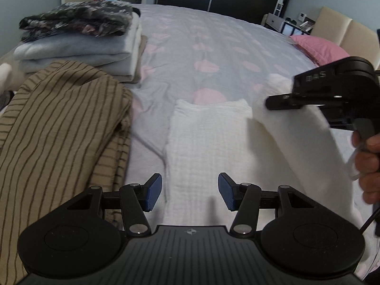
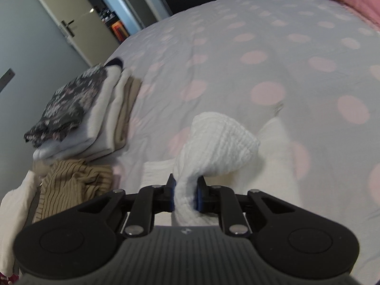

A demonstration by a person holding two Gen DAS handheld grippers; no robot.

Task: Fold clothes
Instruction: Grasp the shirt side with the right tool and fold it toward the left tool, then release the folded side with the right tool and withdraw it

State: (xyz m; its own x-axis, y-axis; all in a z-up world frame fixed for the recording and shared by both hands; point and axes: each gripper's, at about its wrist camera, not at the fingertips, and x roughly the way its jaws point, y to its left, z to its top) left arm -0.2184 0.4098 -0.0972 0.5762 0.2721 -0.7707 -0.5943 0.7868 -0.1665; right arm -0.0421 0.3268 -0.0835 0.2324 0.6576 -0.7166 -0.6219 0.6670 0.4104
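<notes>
A white textured garment point(image 1: 209, 142) lies flat on the bed, straight ahead of my left gripper point(image 1: 190, 193), which hovers open over its near part with nothing between the blue pads. At the right of that view, my right gripper point(image 1: 273, 101) lifts a fold of the same white cloth point(image 1: 296, 137). In the right wrist view, my right gripper point(image 2: 186, 196) is shut on a bunched edge of the white garment point(image 2: 218, 147), which arches up from the pads. A hand point(image 1: 369, 163) holds the right gripper's handle.
A stack of folded clothes point(image 1: 78, 40) topped by a dark floral piece sits at the far left of the bed point(image 1: 213, 47). A tan striped garment point(image 1: 59, 128) lies crumpled at the near left. A pink pillow point(image 1: 318, 47) lies far right.
</notes>
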